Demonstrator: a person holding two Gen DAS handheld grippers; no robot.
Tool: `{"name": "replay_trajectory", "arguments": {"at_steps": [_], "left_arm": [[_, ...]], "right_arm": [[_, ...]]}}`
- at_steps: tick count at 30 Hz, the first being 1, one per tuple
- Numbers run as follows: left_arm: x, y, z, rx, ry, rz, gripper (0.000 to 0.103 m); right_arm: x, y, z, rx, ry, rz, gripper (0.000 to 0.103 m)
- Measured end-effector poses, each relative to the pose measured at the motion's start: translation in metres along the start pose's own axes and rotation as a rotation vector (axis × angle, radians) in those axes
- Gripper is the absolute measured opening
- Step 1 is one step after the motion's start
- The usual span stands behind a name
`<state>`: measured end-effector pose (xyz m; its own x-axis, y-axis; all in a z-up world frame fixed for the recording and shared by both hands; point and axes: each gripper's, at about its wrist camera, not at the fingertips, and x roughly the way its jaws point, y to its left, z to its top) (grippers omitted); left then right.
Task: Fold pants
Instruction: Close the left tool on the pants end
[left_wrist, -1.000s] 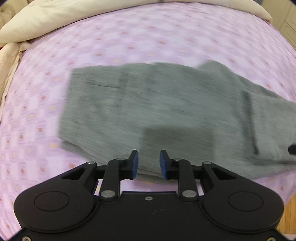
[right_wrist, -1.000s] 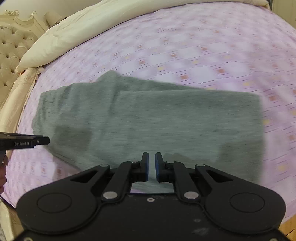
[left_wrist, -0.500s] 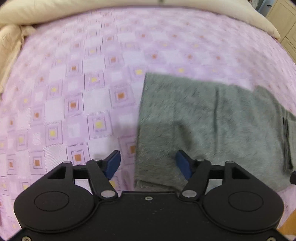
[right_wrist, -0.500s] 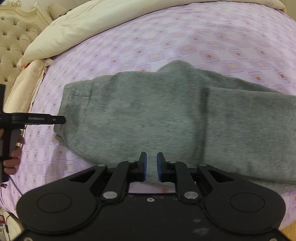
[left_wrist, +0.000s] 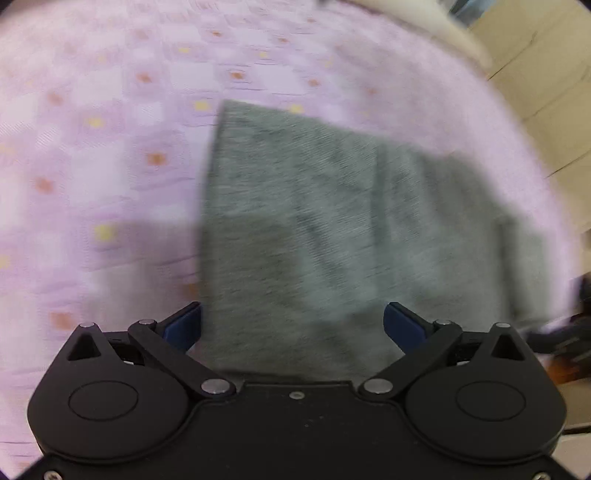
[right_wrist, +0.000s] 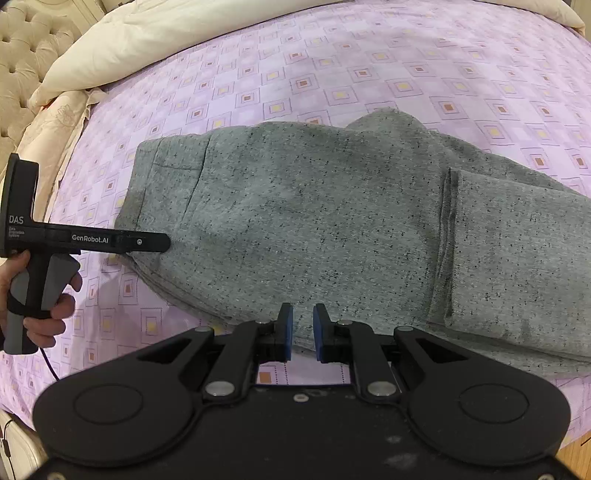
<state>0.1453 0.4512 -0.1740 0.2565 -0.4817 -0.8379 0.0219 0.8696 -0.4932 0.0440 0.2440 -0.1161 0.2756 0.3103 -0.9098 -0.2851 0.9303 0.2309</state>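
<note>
Grey speckled pants (right_wrist: 332, 229) lie folded on the purple patterned bed sheet (right_wrist: 369, 66), waistband to the left, leg ends doubled back at the right. My left gripper (left_wrist: 291, 325) is wide open, its blue pads either side of the waistband corner of the pants (left_wrist: 332, 240), close above the cloth; that view is blurred. In the right wrist view the left gripper (right_wrist: 147, 242) points at the waistband's near corner. My right gripper (right_wrist: 303, 332) is nearly shut with a narrow gap, empty, just above the pants' near edge.
A cream duvet (right_wrist: 166, 33) lies along the far side of the bed. A tufted beige headboard (right_wrist: 18, 74) stands at the far left. Wooden furniture (left_wrist: 535, 74) stands beyond the bed's right edge. The person's hand (right_wrist: 40, 295) holds the left gripper's handle.
My left gripper has opened wide and swung left to the waistband end of the pants. My right gripper has moved a little closer to the near edge and stays nearly shut.
</note>
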Motion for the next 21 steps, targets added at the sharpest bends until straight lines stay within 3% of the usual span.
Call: {"name": "replay_trajectory", "arguments": {"at_steps": [1,6,11,14,15,16,17,21], "left_arm": [[0.003,0.002,0.004,-0.047,0.001,-0.048,0.101],[0.009,-0.004,0.009,-0.052,-0.017,-0.057,0.101],[0.013,0.026,0.023,-0.236,-0.064,-0.177,0.1],[0.024,0.013,0.041,-0.225,-0.056,-0.157,0.097],[0.028,0.005,0.046,-0.194,-0.043,-0.13,0.092],[0.031,-0.007,0.05,-0.155,-0.036,-0.096,0.066],[0.033,-0.013,0.052,-0.123,-0.022,-0.046,0.046],[0.01,-0.013,0.045,-0.17,-0.036,-0.03,0.038]], "right_arm": [[0.001,0.001,0.0,0.0,0.003,0.0,0.015],[-0.004,0.005,-0.003,-0.006,0.0,-0.003,0.015],[-0.009,0.005,-0.006,0.016,-0.024,0.003,0.016],[-0.008,0.001,-0.007,0.037,-0.026,0.0,0.016],[-0.008,-0.001,-0.007,0.041,-0.029,-0.002,0.016],[-0.007,-0.003,-0.006,0.044,-0.032,-0.004,0.016],[-0.007,-0.005,-0.005,0.048,-0.037,-0.008,0.016],[-0.006,-0.02,0.012,0.085,-0.115,-0.074,0.016]]}}
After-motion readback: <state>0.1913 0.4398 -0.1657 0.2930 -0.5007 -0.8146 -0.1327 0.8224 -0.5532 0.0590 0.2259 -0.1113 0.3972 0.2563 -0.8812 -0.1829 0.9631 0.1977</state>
